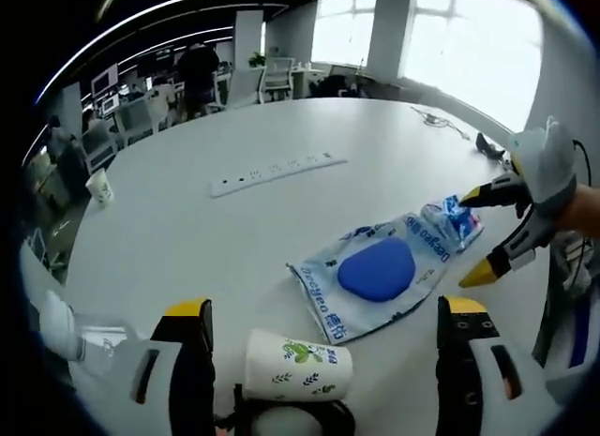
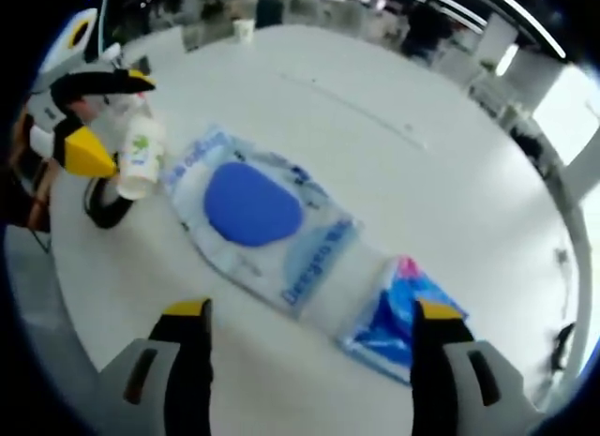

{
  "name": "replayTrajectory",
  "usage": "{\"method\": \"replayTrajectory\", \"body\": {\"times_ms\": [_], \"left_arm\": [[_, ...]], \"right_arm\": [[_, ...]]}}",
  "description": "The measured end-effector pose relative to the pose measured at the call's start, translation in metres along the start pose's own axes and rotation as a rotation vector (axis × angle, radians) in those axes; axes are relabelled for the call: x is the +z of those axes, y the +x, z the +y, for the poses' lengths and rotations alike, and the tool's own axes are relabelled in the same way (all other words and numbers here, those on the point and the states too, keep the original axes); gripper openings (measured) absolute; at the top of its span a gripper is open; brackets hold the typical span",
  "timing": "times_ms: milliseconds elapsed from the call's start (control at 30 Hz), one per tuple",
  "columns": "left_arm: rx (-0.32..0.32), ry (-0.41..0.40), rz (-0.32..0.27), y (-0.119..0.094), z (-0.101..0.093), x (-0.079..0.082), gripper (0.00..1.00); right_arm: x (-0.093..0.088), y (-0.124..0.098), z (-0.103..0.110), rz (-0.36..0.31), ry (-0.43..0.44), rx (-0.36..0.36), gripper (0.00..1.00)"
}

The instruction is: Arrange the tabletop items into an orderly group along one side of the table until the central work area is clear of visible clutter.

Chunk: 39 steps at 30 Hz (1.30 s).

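Both tongs are open, gripping nothing. Left tongs (image 1: 323, 314) straddle a paper cup (image 1: 298, 366) lying on its side near the bench (image 1: 225, 239) edge, with a dark ring-shaped thing (image 1: 286, 419) just under it, too blurred to name. Right tongs (image 2: 309, 314) hover over the far end of the wet-wipes pack (image 1: 389, 272), jaws either side of the crumpled blue end (image 2: 394, 314); that end looks loose and bunched. The pack lies flat mid-bench, blue lid (image 2: 251, 203) up, so it is the main clutter in the centre. A white power strip (image 1: 277, 173) sits further out, well apart, and a second cup (image 1: 99, 186) stands at the far rim. A clear plastic bottle (image 1: 70, 333) lies beside the left jaw. The step in hand looks like the right tongs taking the pack. Better to close on the pack body near the lid than on the floppy end, else it likely folds and drags. Keep it low and slide it toward the cup side. Left tongs should close on the cup gently across its middle; thin paper likely crushes, and on its side it may roll.
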<state>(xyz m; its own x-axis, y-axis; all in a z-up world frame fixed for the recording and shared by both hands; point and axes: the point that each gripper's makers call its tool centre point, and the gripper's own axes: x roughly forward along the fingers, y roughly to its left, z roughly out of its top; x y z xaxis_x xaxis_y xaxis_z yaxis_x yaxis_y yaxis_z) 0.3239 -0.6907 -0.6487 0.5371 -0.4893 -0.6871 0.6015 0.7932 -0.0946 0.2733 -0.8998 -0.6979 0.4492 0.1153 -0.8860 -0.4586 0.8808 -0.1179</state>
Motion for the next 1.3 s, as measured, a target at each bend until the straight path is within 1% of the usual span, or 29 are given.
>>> {"method": "replayTrajectory", "body": {"times_ms": [167,300,633,967,1133,1300], "left_arm": [[-0.003,-0.001,-0.016,-0.01,-0.004,0.002,0.99],[-0.008,0.001,-0.017,-0.017,-0.008,0.0,0.99],[0.007,-0.007,-0.034,-0.035,-0.012,-0.004,0.99],[0.001,-0.025,-0.044,-0.052,-0.018,-0.017,0.99],[0.005,-0.038,-0.053,-0.062,-0.016,-0.023,0.99],[0.005,-0.055,-0.071,-0.073,-0.013,-0.026,0.99]], "right_arm": [[-0.002,-0.007,-0.001,-0.01,0.004,-0.002,0.85],[-0.005,-0.015,0.0,-0.019,0.019,0.0,0.85],[-0.016,-0.024,0.0,-0.031,0.028,-0.007,0.84],[-0.025,-0.03,0.006,-0.043,0.037,0.002,0.84],[-0.029,-0.03,0.01,-0.043,0.039,0.006,0.83],[-0.031,-0.031,0.015,-0.046,0.038,0.013,0.83]]}}
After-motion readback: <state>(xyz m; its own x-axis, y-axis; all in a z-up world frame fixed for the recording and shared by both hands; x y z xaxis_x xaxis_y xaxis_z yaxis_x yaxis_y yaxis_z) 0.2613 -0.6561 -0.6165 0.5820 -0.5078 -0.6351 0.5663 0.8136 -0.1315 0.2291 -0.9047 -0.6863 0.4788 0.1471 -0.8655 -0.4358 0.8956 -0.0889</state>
